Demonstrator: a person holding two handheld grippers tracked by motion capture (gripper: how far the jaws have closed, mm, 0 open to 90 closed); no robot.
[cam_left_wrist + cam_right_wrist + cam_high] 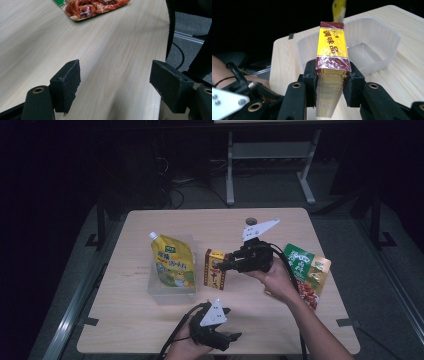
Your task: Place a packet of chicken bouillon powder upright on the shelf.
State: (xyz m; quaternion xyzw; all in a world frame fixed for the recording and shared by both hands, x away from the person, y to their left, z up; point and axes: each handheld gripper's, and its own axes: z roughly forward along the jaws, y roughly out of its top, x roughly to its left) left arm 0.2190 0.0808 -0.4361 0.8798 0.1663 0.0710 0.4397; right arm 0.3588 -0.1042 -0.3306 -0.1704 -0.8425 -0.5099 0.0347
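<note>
Clamping a red-and-yellow seasoning box (332,65) across its narrow sides, the right gripper (223,264) holds it upright just beside the clear plastic container (156,288), on the side facing the person's right hand. A yellow spouted pouch (173,261) already lies in that container, so one item looks packed, the box is in hand and not yet inside, and the green-and-orange snack packet (308,273) waits on the table (300,227) well to the right. The left gripper (231,338) rests near the table's front edge, jaws wide apart with nothing between them.

The right gripper view shows the pads (310,75) pressed flush on the box and the container's open rim beyond; whether the box's base touches the table is hard to tell. The left gripper view adds the packet's printed food picture (92,7) across bare wood.
</note>
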